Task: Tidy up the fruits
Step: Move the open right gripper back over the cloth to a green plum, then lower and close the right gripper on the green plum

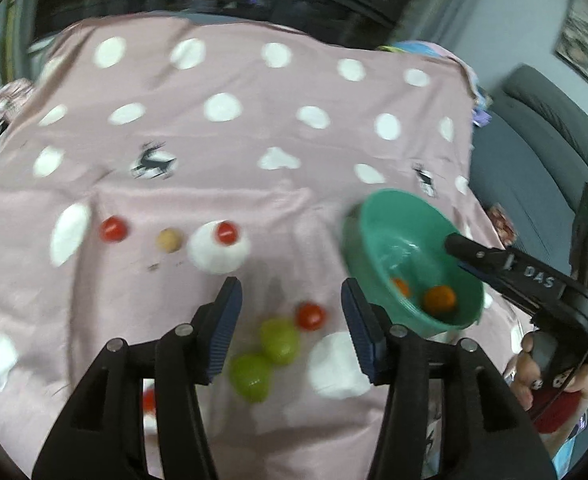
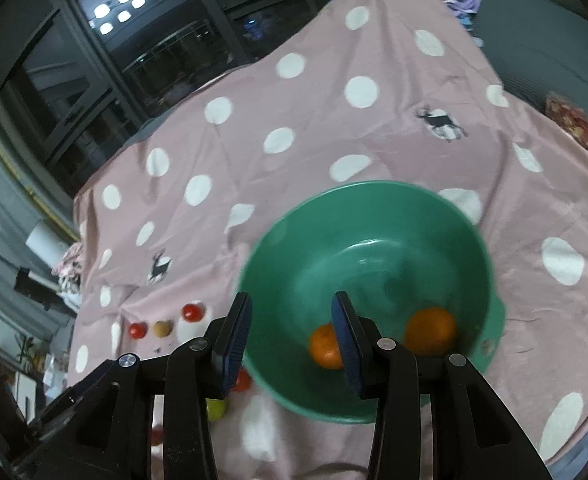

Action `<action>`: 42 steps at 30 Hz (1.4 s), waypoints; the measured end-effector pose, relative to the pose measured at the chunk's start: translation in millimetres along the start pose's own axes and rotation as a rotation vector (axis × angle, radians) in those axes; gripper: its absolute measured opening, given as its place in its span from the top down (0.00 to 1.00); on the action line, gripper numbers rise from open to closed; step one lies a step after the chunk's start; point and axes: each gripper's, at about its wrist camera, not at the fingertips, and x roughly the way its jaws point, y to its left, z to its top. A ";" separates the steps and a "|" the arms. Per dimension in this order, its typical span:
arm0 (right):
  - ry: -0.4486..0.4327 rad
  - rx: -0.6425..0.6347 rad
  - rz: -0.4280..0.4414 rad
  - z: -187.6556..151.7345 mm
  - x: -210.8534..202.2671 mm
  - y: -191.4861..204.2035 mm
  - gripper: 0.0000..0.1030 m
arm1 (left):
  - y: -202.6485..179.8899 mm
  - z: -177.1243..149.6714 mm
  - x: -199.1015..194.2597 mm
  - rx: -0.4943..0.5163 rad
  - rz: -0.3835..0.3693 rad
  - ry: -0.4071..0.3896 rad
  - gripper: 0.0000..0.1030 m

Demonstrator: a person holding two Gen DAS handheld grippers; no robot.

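Observation:
A green bowl [image 1: 393, 236] holding two oranges [image 1: 438, 300] sits at the right of the pink dotted cloth [image 1: 254, 140]. Two green fruits [image 1: 280, 340] and a red tomato [image 1: 310, 316] lie on the cloth between the fingers of my left gripper [image 1: 292, 300], which is open and empty above them. Farther off lie two more red tomatoes [image 1: 113, 229] and a tan fruit [image 1: 169, 240]. My right gripper [image 2: 292, 316] is open and empty over the bowl's [image 2: 373, 216] near rim, with the oranges [image 2: 430, 330] just beyond it. It shows in the left wrist view [image 1: 459, 254].
The cloth-covered surface drops off at its right edge to a grey sofa [image 1: 541, 152]. Dark windows [image 2: 114, 60] stand behind the far edge. A red fruit [image 1: 149, 400] lies near the front left, partly hidden by my left gripper's finger.

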 end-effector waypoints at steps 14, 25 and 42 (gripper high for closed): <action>0.199 -0.191 0.172 -30.1 40.6 85.7 0.58 | 34.6 -44.5 24.6 -0.069 -0.047 0.180 0.52; 0.278 -0.228 0.182 -46.3 59.9 105.1 0.58 | 30.2 -57.3 53.5 -0.115 -0.082 0.286 0.69; 0.407 -0.244 0.220 -64.6 96.7 130.7 0.58 | 78.2 -42.3 45.0 -0.222 -0.037 0.231 0.69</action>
